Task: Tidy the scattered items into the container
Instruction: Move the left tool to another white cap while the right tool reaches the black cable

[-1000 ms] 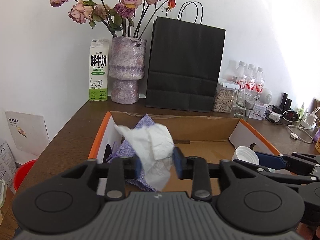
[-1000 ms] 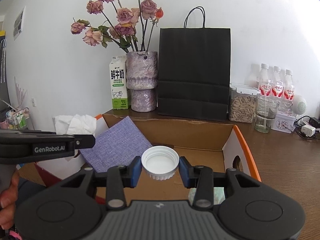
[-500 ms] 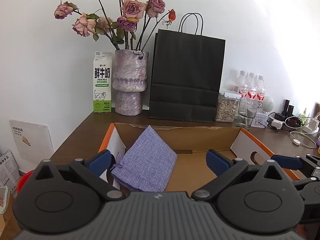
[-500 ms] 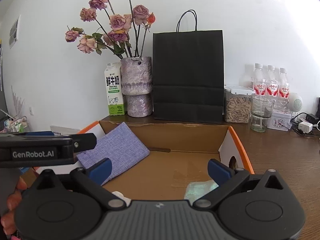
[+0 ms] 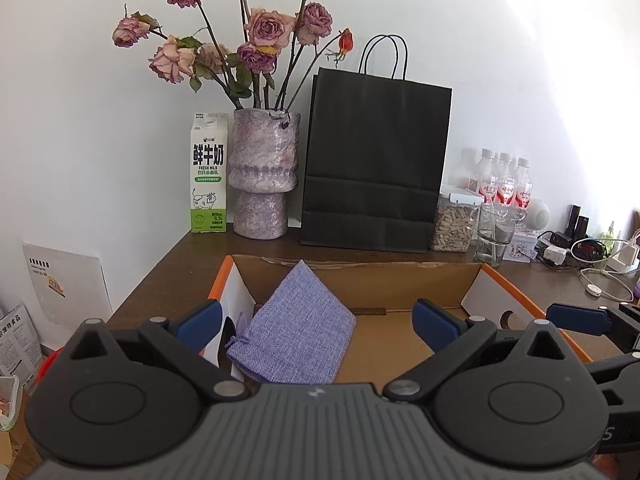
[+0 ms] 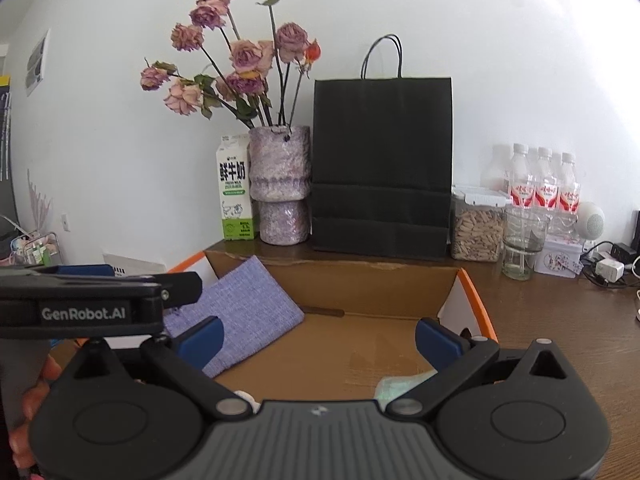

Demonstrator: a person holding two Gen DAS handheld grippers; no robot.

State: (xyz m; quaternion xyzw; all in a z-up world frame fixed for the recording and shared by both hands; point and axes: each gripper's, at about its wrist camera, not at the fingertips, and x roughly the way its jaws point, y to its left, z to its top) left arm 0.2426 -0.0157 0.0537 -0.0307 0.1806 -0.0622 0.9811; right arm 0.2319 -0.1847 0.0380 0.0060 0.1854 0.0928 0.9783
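An open cardboard box [image 5: 400, 276] [image 6: 360, 284] with orange outer edges sits on the brown table. A purple fabric pouch [image 5: 294, 344] [image 6: 240, 316] leans inside against its left wall. My left gripper [image 5: 316, 320] hovers over the box's near side, open and empty. My right gripper [image 6: 318, 338] hangs open and empty over the box floor. A pale green item [image 6: 400, 386] and a bit of white [image 6: 244, 396] peek out on the box floor just under the right gripper. In the right wrist view the left gripper's body [image 6: 80, 300] crosses at left, with a hand below it.
Along the wall behind the box stand a milk carton [image 5: 209, 172], a vase of dried roses [image 5: 264, 176], a black paper bag [image 5: 376, 168], a jar of seeds [image 5: 454, 224], a glass [image 5: 494, 234] and water bottles [image 5: 506, 182]. Cables and chargers [image 5: 592, 256] lie at right.
Both grippers opened wide. The crumpled white tissue left the left jaws and the white cap left the right jaws; both dropped out of sight toward the box.
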